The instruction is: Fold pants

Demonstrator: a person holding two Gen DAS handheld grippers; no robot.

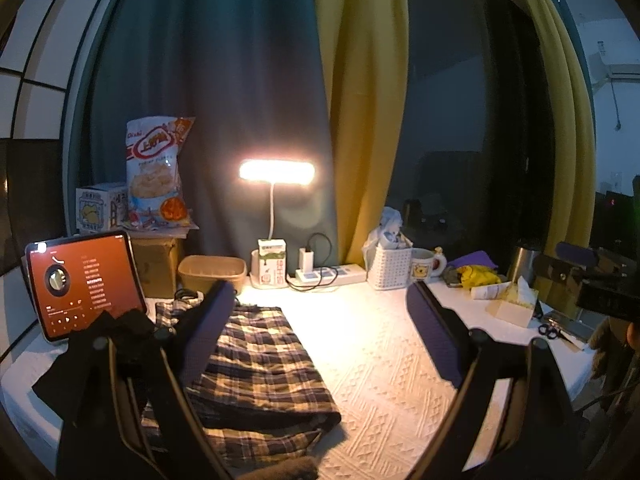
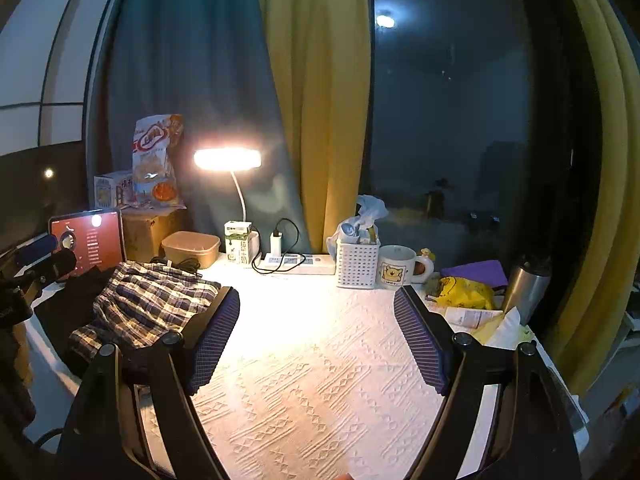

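The plaid pants (image 1: 260,368) lie folded on the white textured tablecloth (image 1: 380,360), left of centre in the left wrist view. In the right wrist view the pants (image 2: 148,304) lie bunched at the left. My left gripper (image 1: 320,320) is open above the cloth, its left finger (image 1: 208,328) over the pants, holding nothing. My right gripper (image 2: 316,328) is open over bare tablecloth (image 2: 312,380), its left finger (image 2: 216,336) beside the pants' edge. A dark garment (image 1: 100,352) lies left of the pants.
A lit desk lamp (image 1: 277,170), milk carton (image 1: 272,266), power strip (image 1: 332,274), white basket (image 1: 390,266), mug (image 1: 424,265) and brown tub (image 1: 212,272) line the back. A tablet (image 1: 86,280) stands at left. Tissue box (image 1: 514,304) and scissors (image 1: 554,330) sit at right.
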